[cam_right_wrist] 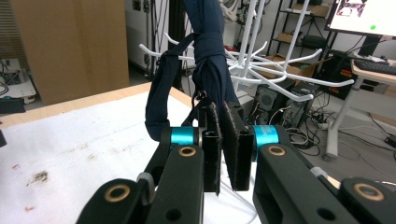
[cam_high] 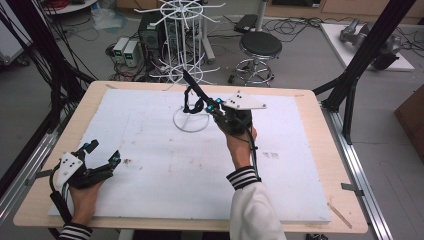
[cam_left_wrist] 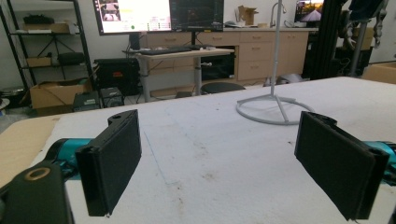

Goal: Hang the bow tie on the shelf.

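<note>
While our right gripper [cam_right_wrist: 223, 149] pinched the folded navy umbrella [cam_right_wrist: 208, 56] just above the white rack's [cam_high: 191, 37] base ring, our left gripper [cam_high: 102, 152] sat agape, well left; its strap might have snagged a prong

The stand [cam_high: 191, 120] sits on the sheet [cam_high: 150, 165] toward the table's [cam_high: 320, 150] far side.
</note>
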